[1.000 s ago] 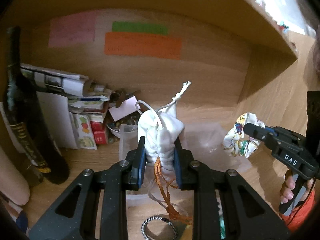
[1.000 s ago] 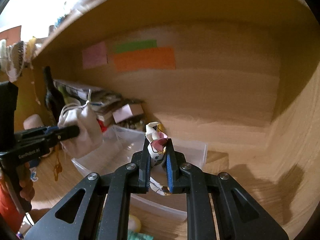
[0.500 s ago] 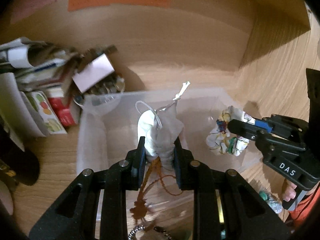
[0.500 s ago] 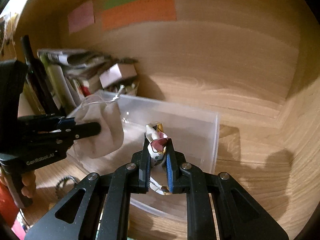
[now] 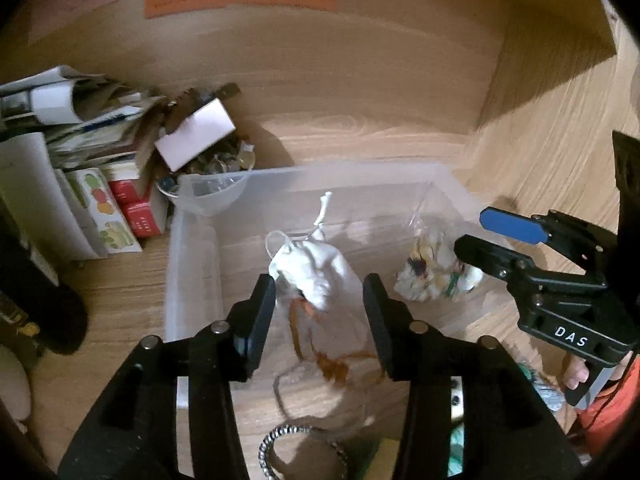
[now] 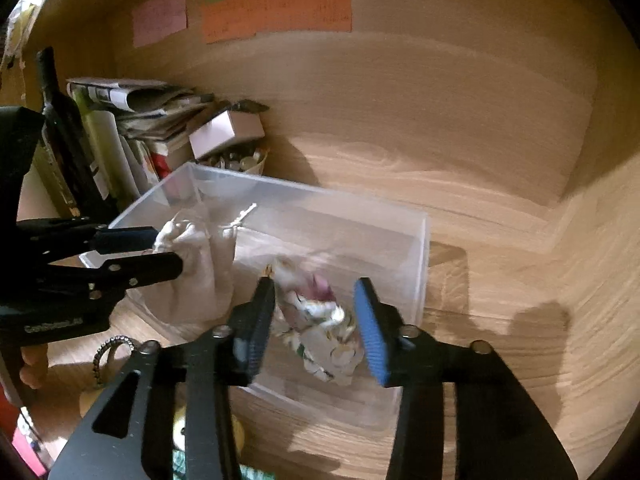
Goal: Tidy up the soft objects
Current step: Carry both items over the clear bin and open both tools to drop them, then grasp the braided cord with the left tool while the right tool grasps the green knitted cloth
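Observation:
A clear plastic bin (image 5: pixel 192 216) (image 6: pixel 416 240) stands on the wooden shelf. A white drawstring pouch (image 5: pixel 316 268) (image 6: pixel 192 264) with an orange cord lies in the bin's left half. A crumpled floral cloth (image 5: pixel 432 276) (image 6: pixel 320 320) lies in the right half. My left gripper (image 5: pixel 320 308) (image 6: pixel 160 248) is open and empty, jaws either side of the pouch. My right gripper (image 6: pixel 316 316) (image 5: pixel 480 232) is open and empty, jaws either side of the floral cloth.
Stacked papers and boxes (image 5: pixel 80 128), a bowl of small items (image 5: pixel 216 164) and a dark bottle (image 6: pixel 64 128) crowd the shelf's left. A beaded bracelet (image 5: pixel 296 440) (image 6: pixel 112 344) lies in front of the bin. Coloured notes (image 6: pixel 276 12) are stuck on the back wall.
Both grippers lowered over the bin and opened. The white pouch dropped from the left one and the floral cloth from the right one into the bin.

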The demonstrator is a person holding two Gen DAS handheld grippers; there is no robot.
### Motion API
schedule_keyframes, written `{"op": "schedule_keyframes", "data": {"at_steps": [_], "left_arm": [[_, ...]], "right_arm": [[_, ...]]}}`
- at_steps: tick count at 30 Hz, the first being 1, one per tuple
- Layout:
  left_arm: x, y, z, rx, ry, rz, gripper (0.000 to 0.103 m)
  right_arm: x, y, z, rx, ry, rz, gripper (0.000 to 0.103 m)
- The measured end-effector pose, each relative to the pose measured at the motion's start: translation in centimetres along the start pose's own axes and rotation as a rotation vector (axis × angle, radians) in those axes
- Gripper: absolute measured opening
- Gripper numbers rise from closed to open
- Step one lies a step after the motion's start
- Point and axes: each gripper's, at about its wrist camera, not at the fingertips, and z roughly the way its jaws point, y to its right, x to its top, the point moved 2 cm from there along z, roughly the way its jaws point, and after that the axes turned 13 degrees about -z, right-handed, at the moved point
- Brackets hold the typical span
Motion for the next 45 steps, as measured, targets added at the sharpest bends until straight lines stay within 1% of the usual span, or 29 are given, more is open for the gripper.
{"op": "schedule_keyframes", "data": {"at_steps": [3,4,5,7,8,13,15,17,18,20,22,23,24,26,31,33,36,37,38,39,41,42,43,44,45], "left_arm": [[0.0,-0.3,-1.9,-0.028,0.022,-0.032,0.054],[0.1,-0.3,-2.2,-0.03,0.027,-0.036,0.057],[0.1,-0.4,-3.0,-0.032,0.043,-0.043,0.06],[0.1,-0.4,-4.0,-0.027,0.07,-0.044,0.063],[0.1,-0.5,-5.0,-0.018,0.094,-0.039,0.064],[-0.6,-1.2,-7.7,0.015,0.153,-0.03,0.072],[-1.0,-1.5,-8.2,0.029,0.166,-0.028,0.076],[-1.7,-1.9,-8.6,0.053,0.179,-0.016,0.082],[-2.2,-2.2,-8.6,0.068,0.181,-0.009,0.083],[-3.1,-2.6,-8.5,0.093,0.175,0.0,0.083],[-4.1,-3.2,-8.3,0.109,0.152,0.005,0.084],[-5.0,-3.8,-8.0,0.11,0.119,0.001,0.084],[-5.2,-3.8,-7.3,0.11,0.109,-0.001,0.084],[-6.5,-4.7,-6.3,0.113,0.045,-0.011,0.084],[-8.8,-5.4,-5.3,0.141,-0.015,-0.003,0.083],[-9.4,-5.6,-4.6,0.137,-0.049,-0.001,0.083],[-9.9,-6.0,-3.5,0.138,-0.087,-0.012,0.069],[-10.0,-6.1,-2.9,0.129,-0.111,-0.018,0.063],[-10.0,-6.1,-2.9,0.128,-0.119,-0.02,0.06],[-10.0,-6.2,-2.7,0.128,-0.128,-0.024,0.059],[-10.1,-6.3,-2.0,0.113,-0.156,-0.032,0.053],[-10.0,-6.3,-1.9,0.111,-0.152,-0.029,0.052],[-10.0,-6.1,-1.8,0.104,-0.155,-0.023,0.045],[-9.9,-6.0,-1.7,0.099,-0.156,-0.022,0.04],[-9.8,-5.9,-1.7,0.097,-0.156,-0.019,0.036]], "right_arm": [[0.3,-0.2,-1.2,-0.006,0.027,-0.005,0.055],[0.4,-0.2,-1.8,-0.009,0.04,-0.005,0.057],[0.5,-0.2,-2.3,-0.008,0.054,-0.003,0.06],[0.7,-0.3,-3.5,-0.006,0.081,0.002,0.066],[0.7,-0.4,-4.0,-0.008,0.094,0.003,0.068],[0.5,-1.1,-6.7,-0.015,0.154,-0.004,0.074],[0.2,-1.5,-7.6,-0.009,0.169,-0.008,0.081],[-0.3,-2.0,-8.2,-0.001,0.174,-0.013,0.081],[-0.7,-2.1,-8.4,0.004,0.172,-0.013,0.081],[-1.2,-2.4,-8.5,0.011,0.167,-0.01,0.081],[-2.0,-2.9,-8.5,0.013,0.155,-0.005,0.081],[-2.3,-3.0,-8.5,0.013,0.151,-0.003,0.081],[-2.8,-3.2,-8.5,0.014,0.145,0.0,0.081],[-3.7,-3.7,-8.5,0.02,0.135,0.001,0.082],[-6.2,-5.0,-7.2,0.068,0.082,0.02,0.082],[-7.0,-5.6,-6.5,0.092,0.063,0.025,0.082],[-8.1,-6.3,-5.2,0.116,0.02,0.03,0.081],[-8.4,-6.5,-4.8,0.127,0.008,0.03,0.081],[-8.6,-6.6,-4.6,0.133,0.0,0.03,0.08],[-8.8,-6.7,-4.5,0.133,-0.004,0.029,0.077],[-9.0,-6.7,-4.5,0.134,-0.008,0.032,0.071],[-9.0,-6.6,-4.5,0.137,-0.005,0.037,0.065],[-9.1,-6.7,-4.6,0.133,-0.006,0.039,0.061],[-9.2,-6.6,-4.5,0.128,-0.008,0.04,0.052],[-9.3,-6.5,-4.5,0.13,-0.009,0.042,0.049]]}}
